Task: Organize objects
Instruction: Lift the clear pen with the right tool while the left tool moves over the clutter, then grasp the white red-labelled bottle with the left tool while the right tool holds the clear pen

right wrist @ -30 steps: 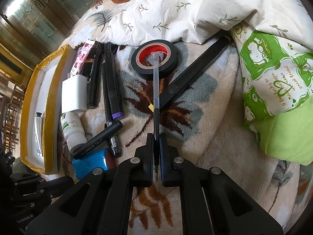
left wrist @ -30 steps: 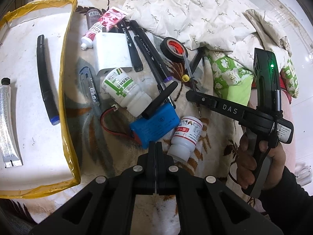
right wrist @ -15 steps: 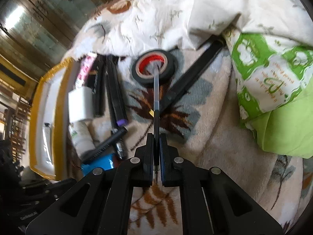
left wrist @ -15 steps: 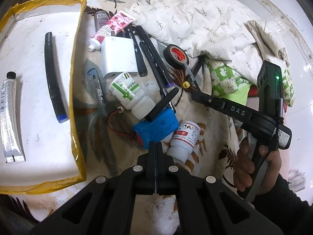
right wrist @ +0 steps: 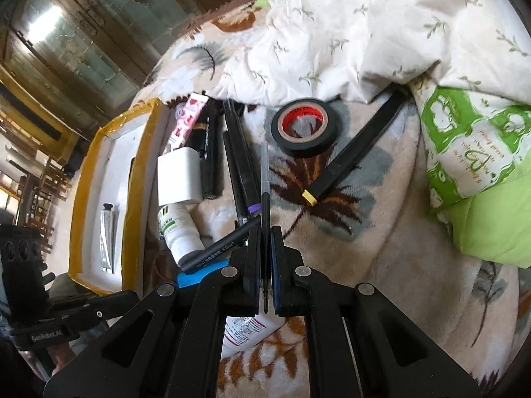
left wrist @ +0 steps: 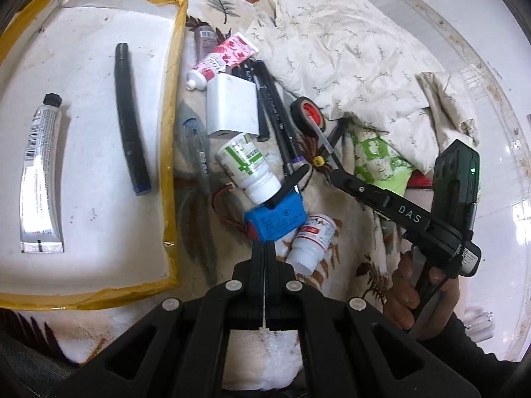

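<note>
Holding a slim pen refill (right wrist: 264, 179), clear upper barrel, dark lower part, nib end back between my right gripper's (right wrist: 264, 232) clamped fingers; it juts forward above the blanket (right wrist: 381, 265), toward the tape roll (right wrist: 305, 126). Left gripper (left wrist: 264, 248) closed, empty.

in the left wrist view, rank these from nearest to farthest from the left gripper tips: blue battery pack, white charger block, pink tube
1. blue battery pack, just ahead of the shut left gripper.
2. white charger block, farther up the blanket.
3. pink tube, beyond the charger, beside the tray's yellow rim.
</note>
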Action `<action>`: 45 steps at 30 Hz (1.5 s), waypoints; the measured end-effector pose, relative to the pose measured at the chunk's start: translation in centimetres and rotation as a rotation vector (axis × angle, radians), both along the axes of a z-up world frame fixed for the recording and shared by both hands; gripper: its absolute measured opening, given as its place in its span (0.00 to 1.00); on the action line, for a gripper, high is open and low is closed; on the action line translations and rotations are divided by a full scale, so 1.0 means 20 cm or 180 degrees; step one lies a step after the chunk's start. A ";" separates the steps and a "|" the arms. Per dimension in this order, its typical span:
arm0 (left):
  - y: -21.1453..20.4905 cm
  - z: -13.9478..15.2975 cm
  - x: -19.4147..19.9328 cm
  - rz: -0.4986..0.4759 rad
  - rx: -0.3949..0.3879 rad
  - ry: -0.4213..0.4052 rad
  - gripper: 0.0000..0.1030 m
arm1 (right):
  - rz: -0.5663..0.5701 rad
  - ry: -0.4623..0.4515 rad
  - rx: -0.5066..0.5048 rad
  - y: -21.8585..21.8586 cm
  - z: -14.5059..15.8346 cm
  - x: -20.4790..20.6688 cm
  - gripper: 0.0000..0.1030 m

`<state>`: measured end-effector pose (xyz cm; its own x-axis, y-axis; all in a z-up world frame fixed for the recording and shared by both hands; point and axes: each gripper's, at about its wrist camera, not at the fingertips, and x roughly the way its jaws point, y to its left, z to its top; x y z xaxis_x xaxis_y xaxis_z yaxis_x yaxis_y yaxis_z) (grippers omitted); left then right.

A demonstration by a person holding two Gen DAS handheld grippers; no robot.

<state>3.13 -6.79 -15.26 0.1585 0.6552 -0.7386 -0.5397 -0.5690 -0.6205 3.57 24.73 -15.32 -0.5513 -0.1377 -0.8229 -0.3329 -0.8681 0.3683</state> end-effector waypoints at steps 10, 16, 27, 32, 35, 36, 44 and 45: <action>0.34 0.01 0.12 -0.0648 -0.0209 0.0359 0.00 | -0.0138 -0.0018 -0.0029 0.07 -0.01 0.02 0.05; 0.54 0.02 0.32 -0.1063 -0.0325 0.0686 0.02 | -0.0229 -0.0045 -0.0074 0.14 -0.03 0.04 0.05; 0.35 0.06 0.28 -0.0784 0.0223 0.0398 0.68 | -0.0218 -0.0020 -0.0149 0.17 -0.03 0.06 0.05; 0.40 0.08 0.28 -0.0699 0.0077 0.0826 0.75 | -0.0235 -0.0024 -0.0205 0.18 -0.05 0.06 0.04; 0.48 -0.01 0.32 -0.0964 -0.0326 0.0925 0.52 | -0.0230 -0.0004 -0.0197 0.18 -0.05 0.06 0.05; 0.50 -0.03 0.33 -0.1021 -0.0383 0.0917 0.40 | -0.0234 0.0000 -0.0195 0.18 -0.04 0.06 0.05; 0.56 -0.13 0.27 -0.0998 -0.0480 0.0532 0.38 | -0.0263 -0.0019 -0.0242 0.18 -0.06 0.05 0.05; 0.57 -0.15 0.27 -0.1014 -0.0519 0.0486 0.37 | -0.0253 -0.0032 -0.0225 0.18 -0.06 0.05 0.05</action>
